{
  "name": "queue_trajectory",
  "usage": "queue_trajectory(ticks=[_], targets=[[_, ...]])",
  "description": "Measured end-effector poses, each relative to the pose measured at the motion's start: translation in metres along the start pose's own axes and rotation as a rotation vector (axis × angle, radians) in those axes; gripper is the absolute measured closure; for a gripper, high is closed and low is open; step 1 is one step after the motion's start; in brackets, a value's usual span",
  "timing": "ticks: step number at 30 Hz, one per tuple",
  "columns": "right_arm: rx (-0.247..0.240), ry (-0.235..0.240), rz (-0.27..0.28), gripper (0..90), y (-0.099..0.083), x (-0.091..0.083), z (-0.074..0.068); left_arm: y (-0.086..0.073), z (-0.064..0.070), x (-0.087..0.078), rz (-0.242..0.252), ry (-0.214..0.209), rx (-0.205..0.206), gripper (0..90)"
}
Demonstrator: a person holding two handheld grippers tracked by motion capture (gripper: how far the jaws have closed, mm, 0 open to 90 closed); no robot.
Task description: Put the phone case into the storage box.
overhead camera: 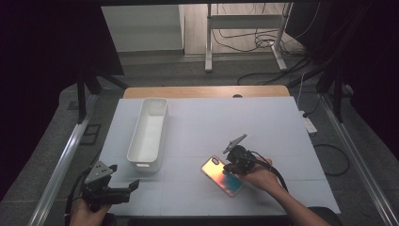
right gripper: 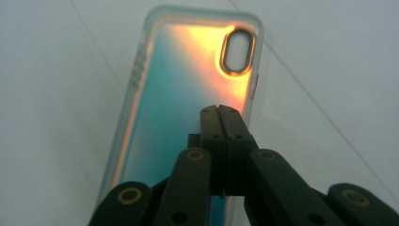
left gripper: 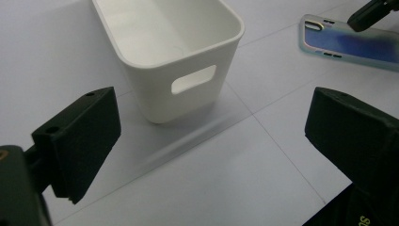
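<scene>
An iridescent orange-and-teal phone case (overhead camera: 221,175) lies flat on the white table, right of centre near the front. My right gripper (overhead camera: 229,167) is over it with its jaws shut together, their tips on or just above the case's back (right gripper: 188,75); nothing is between them. In the right gripper view the shut tips (right gripper: 219,113) sit below the camera cutout. My left gripper (overhead camera: 123,176) is held open at the front left, empty. It faces the short end of a white bin (left gripper: 183,61), with the case (left gripper: 348,44) off to the right.
The long empty white bin (overhead camera: 148,134) stands left of centre, running front to back, with a handle slot in its near end. White sheets cover the table (overhead camera: 263,122). Metal frame rails run along both sides, and cables lie on the floor beyond.
</scene>
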State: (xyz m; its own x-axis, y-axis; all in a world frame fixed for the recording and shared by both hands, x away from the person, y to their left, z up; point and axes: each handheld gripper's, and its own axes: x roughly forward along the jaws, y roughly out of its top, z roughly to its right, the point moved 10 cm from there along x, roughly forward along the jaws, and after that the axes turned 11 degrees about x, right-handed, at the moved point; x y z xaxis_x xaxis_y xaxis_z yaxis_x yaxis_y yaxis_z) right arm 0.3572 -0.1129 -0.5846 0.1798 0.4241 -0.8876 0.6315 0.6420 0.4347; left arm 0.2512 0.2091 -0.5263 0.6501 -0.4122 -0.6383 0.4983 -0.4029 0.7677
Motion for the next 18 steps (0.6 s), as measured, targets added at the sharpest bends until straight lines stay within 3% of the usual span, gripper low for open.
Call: queue_trajectory(ticks=[4,9,11,18], targets=[[0.007,0.005,0.049,80.9,0.005,-0.010,-0.002,0.000,0.000,0.000,-0.001,0.000,-0.002,4.8],[0.026,0.004,0.072,56.0,0.004,-0.021,-0.001,0.000,0.000,0.000,-0.002,0.002,0.000,4.8],[0.026,0.002,0.072,52.8,0.004,-0.022,0.000,0.000,0.000,0.000,-0.002,0.002,0.000,4.8],[0.040,-0.030,0.105,18.5,0.004,-0.027,0.005,0.000,0.000,0.000,-0.001,0.001,-0.001,4.8]])
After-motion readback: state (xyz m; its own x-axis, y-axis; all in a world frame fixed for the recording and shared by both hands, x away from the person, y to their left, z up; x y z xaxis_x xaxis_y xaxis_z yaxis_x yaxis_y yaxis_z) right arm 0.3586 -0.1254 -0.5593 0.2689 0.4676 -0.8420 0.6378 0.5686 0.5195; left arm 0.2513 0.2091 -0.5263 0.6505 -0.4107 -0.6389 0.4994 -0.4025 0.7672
